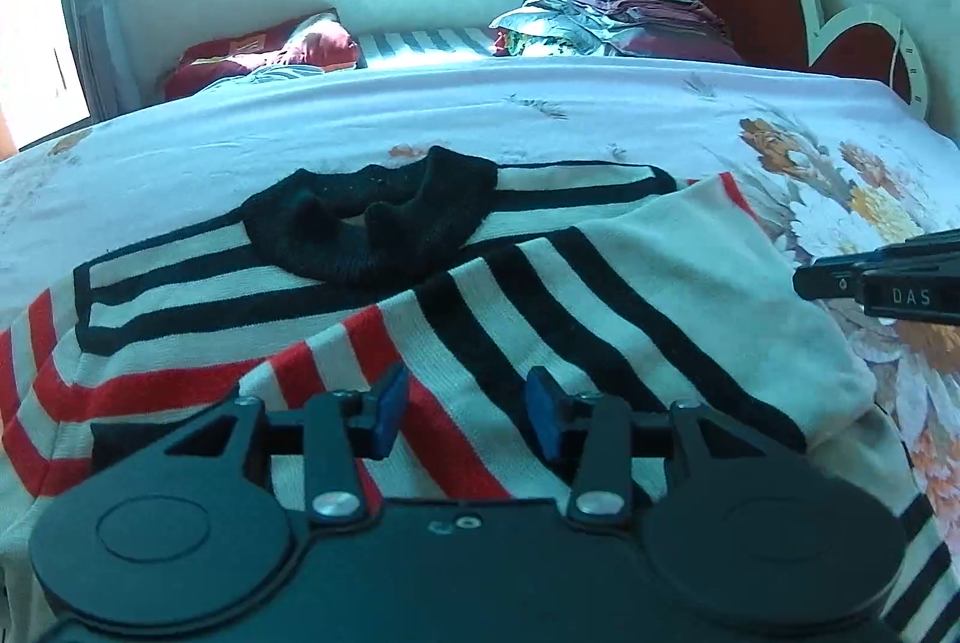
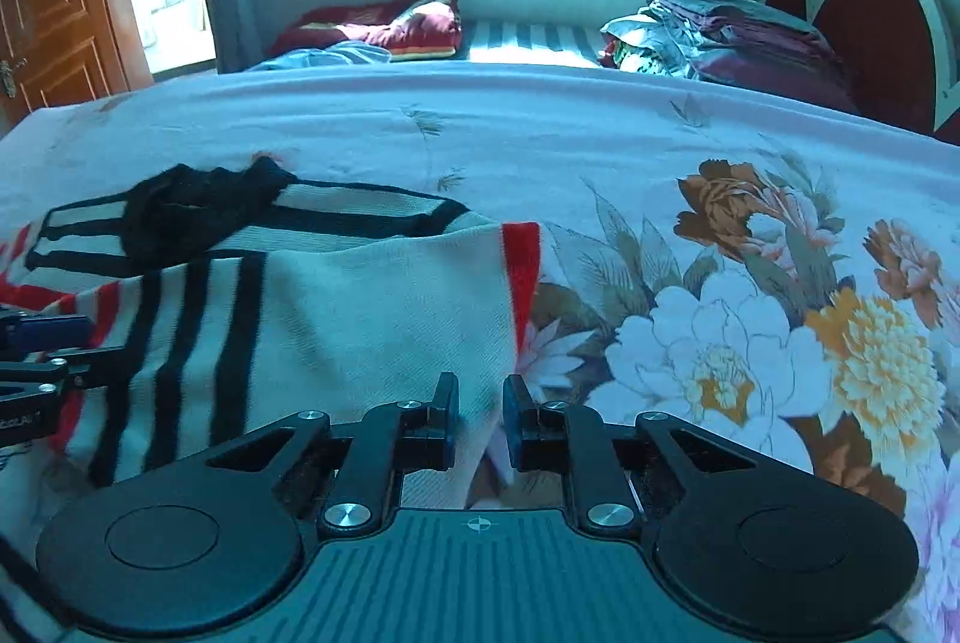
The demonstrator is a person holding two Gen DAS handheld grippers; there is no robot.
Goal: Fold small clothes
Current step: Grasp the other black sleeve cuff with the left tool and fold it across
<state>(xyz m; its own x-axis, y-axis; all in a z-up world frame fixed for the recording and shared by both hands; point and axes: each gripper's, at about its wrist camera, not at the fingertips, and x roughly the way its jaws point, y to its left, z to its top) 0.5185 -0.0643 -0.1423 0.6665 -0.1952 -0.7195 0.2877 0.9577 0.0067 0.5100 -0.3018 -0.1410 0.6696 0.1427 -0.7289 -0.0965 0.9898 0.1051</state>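
Striped sweater (image 1: 540, 295) partly folded on bed (image 1: 420, 114). Left gripper (image 1: 468, 415) jaws wide, right gripper (image 2: 480, 421) jaws narrow, both empty. Pinch near hem, fold evenly.

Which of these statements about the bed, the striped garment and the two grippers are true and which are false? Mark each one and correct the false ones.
1. A black knitted item lies on the striped garment. True.
2. The left gripper is clamped shut on the garment. False: its jaws stand apart, with striped cloth visible between them.
3. The bedsheet has a flower print. True.
4. The striped garment has only black stripes. False: it has red stripes too.
5. The right gripper is over the garment's right edge, jaws apart. True.
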